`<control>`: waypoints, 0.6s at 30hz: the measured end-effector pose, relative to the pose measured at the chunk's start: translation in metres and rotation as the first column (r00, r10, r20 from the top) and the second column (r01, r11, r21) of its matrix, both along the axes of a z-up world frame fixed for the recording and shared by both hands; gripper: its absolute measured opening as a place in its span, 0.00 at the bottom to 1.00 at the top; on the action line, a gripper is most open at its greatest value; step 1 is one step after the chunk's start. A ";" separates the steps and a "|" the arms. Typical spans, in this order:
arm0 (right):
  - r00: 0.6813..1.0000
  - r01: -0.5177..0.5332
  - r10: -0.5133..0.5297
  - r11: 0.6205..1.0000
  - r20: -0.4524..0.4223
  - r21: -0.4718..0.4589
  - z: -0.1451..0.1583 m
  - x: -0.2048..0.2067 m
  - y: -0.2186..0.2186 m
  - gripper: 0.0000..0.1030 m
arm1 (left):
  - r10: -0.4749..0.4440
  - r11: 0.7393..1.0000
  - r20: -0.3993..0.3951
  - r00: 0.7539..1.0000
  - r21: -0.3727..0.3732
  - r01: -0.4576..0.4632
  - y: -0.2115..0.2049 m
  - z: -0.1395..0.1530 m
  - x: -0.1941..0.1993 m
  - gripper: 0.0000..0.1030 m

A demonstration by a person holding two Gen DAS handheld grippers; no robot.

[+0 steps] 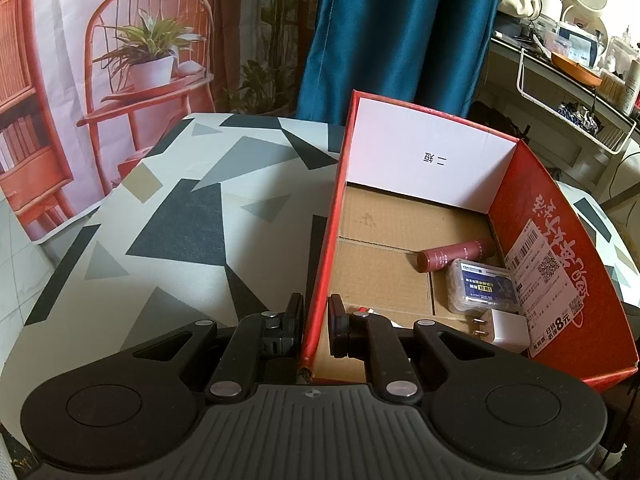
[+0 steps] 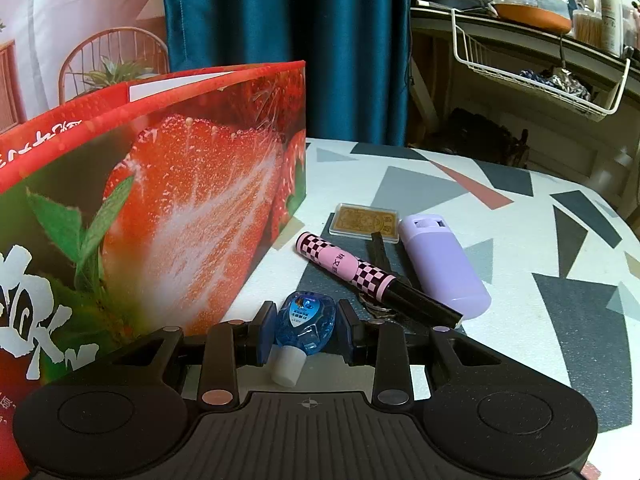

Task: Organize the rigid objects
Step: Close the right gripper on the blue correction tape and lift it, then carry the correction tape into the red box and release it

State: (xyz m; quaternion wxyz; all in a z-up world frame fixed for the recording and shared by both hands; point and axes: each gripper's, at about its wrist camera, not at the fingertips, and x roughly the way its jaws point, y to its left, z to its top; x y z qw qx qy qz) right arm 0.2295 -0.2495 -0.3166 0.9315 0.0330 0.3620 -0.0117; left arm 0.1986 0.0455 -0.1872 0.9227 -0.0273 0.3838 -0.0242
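Left wrist: box (image 1: 560, 248) label "8元".

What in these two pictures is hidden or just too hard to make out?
- Left wrist view: the white plug adapter in the red box is partly hidden behind the box's folded flap.
- Left wrist view: print on the clear plastic case is too small to read.
- Right wrist view: a dark object under the checkered pink tube is mostly covered.
- Right wrist view: the box's inside is hidden by its strawberry wall.
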 end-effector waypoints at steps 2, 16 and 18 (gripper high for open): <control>1.000 -0.003 0.003 1.000 -0.004 0.021 0.001 0.000 -0.004 0.29 | 0.000 1.000 0.000 1.000 -0.001 0.000 0.000 0.000 0.000 0.13; 0.964 -0.138 0.104 0.982 0.246 0.125 0.109 -0.021 -0.007 0.28 | 0.001 1.000 -0.006 1.000 -0.012 -0.001 0.000 -0.001 0.001 0.13; 0.956 -0.200 0.169 0.974 0.239 0.110 0.116 -0.016 0.003 0.28 | 0.000 1.000 -0.007 1.000 -0.008 0.000 0.000 -0.001 0.002 0.13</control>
